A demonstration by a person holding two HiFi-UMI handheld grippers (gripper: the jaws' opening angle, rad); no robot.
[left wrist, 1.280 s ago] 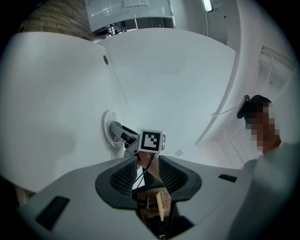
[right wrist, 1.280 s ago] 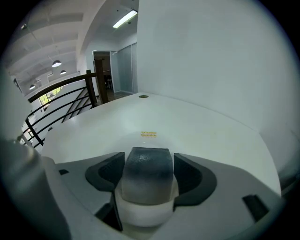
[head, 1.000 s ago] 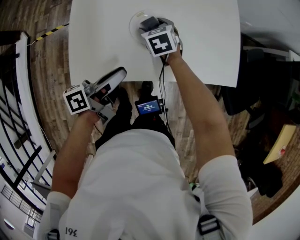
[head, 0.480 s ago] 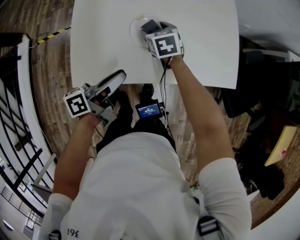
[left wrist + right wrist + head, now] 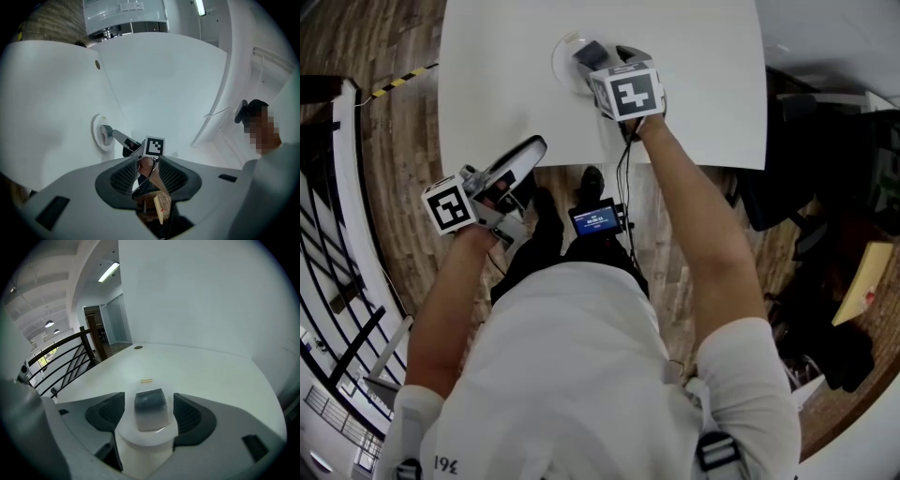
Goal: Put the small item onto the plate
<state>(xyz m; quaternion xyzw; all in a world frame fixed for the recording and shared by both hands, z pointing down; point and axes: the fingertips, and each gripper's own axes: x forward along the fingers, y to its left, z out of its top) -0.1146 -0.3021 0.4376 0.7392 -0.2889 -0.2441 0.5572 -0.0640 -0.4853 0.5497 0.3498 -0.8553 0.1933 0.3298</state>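
The small item (image 5: 589, 52), a grey and white block, lies on the round white plate (image 5: 563, 58) at the far side of the white table (image 5: 694, 75). My right gripper (image 5: 598, 66) is at the plate. In the right gripper view the item (image 5: 151, 411) rests on the plate (image 5: 145, 439) between the jaws of the right gripper (image 5: 149, 398), which stand open with a gap on either side. My left gripper (image 5: 536, 147) hovers at the table's near edge, open a little and empty. In the left gripper view, the left gripper (image 5: 147, 161) faces the plate (image 5: 97, 136).
A small screen device (image 5: 596, 217) hangs at the person's waist below the table's near edge. A wood floor (image 5: 394, 122) and a dark railing (image 5: 337, 281) lie to the left. A yellow object (image 5: 861, 281) sits on dark things at the right.
My right gripper has drawn back slightly toward the person, and more of the item shows on the plate. The left gripper has barely moved.
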